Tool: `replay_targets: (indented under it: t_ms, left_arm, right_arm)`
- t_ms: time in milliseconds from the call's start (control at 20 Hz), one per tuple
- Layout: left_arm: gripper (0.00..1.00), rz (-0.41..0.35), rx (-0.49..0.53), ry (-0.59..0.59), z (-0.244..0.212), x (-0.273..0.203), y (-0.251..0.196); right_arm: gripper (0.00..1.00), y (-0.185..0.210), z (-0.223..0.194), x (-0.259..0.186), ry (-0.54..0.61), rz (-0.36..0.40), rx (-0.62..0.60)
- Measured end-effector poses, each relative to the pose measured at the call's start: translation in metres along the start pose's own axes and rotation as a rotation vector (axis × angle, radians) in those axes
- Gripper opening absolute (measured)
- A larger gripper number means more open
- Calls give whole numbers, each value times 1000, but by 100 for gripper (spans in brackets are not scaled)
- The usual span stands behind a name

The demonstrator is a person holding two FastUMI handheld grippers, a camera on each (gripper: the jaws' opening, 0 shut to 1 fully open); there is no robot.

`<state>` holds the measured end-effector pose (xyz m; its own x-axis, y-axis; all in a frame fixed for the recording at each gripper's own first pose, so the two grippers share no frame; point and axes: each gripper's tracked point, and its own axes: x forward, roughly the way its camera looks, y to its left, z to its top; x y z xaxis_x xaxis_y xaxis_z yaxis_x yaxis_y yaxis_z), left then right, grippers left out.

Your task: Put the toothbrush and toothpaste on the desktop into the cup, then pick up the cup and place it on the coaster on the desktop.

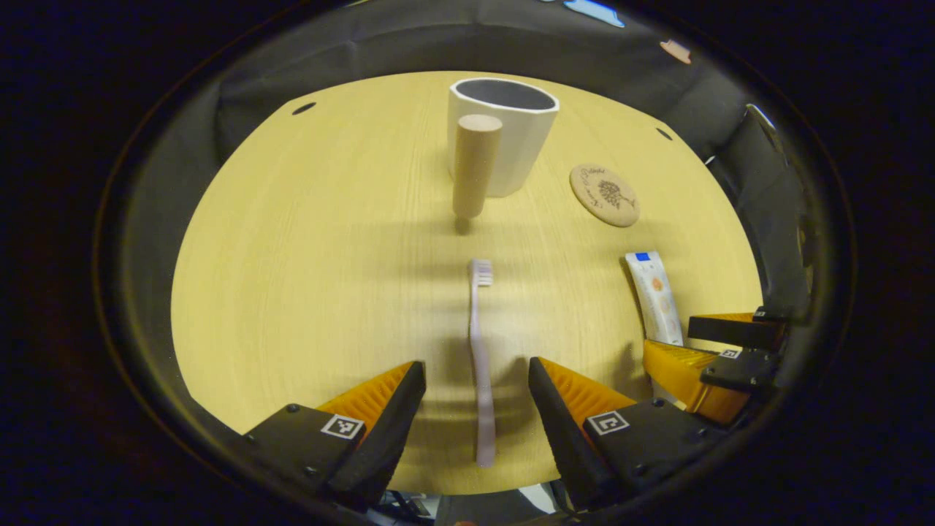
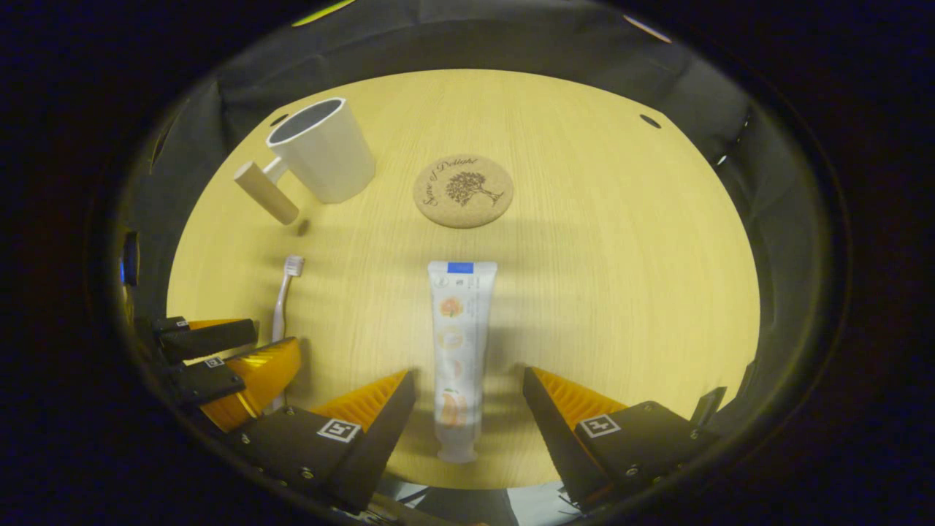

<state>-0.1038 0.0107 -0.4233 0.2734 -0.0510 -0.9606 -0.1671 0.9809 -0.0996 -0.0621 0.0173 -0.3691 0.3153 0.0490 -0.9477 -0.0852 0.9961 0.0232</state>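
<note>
left hand-held gripper (image 1: 476,380) gapes wide astride the pale pink plastic toothbrush (image 1: 481,365) flat on the round yellow wooden bench (image 1: 292,256). right hand-held gripper (image 2: 467,391) likewise straddles the white toothpaste tube (image 2: 456,351). beyond: round cork coaster (image 2: 463,191), then white wooden-handled cup (image 2: 321,150), nothing between.
</note>
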Motion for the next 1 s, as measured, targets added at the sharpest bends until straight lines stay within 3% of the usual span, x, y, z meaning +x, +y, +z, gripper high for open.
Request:
replay_targets:
  t_ms: [400,800,850,900,1000]
  left_arm:
    - [94,64,81,28,-1,3,1]
    - [94,83,16,67,2,5,4]
    - [100,87,11,68,3,6,6]
    - [99,90,-1,71,4,4,7]
    - [83,89,-8,59,9,6,11]
  right_arm:
    - [94,1,-10,9,53,-1,-10]
    - [98,1,-19,9,140,-5,5]
    - [98,1,-17,11,152,-6,7]
    - [98,1,-18,9,161,-7,6]
    - [87,1,-17,9,186,-6,7]
